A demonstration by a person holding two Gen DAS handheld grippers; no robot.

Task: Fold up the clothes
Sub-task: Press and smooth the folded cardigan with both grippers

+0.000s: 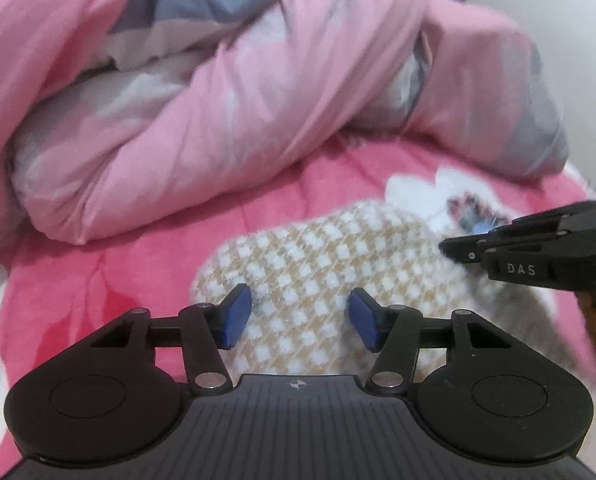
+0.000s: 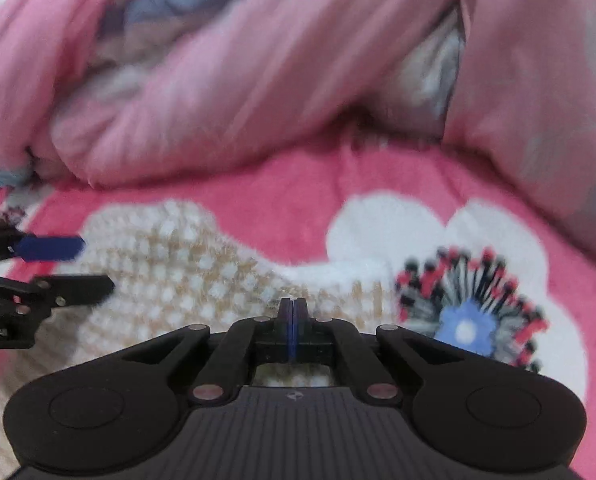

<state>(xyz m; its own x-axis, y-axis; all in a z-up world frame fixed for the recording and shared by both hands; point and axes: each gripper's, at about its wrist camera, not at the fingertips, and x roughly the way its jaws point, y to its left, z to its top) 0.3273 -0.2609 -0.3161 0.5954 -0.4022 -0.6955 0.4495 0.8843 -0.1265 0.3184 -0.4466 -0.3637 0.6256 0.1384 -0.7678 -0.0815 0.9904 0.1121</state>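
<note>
**A:** Where does the garment lie?

**B:** The checked knit garment (image 1: 298, 264) lies flat on the pink flowered blanket (image 1: 110, 264) of the bed, in front of the bunched quilt (image 1: 218, 92). It runs from the left tool (image 1: 300, 316) across towards the right tool (image 2: 293, 308).

**A:** And the tools?

**B:** The left tool is released, its blue pads spread just above the knit. The right tool is clenched, pads pressed together at the garment's edge; whether cloth is pinched between them, I cannot tell.

**A:** Which is nearer?

**B:** Both are over it, the left nearer its middle. No containers are in view.
</note>
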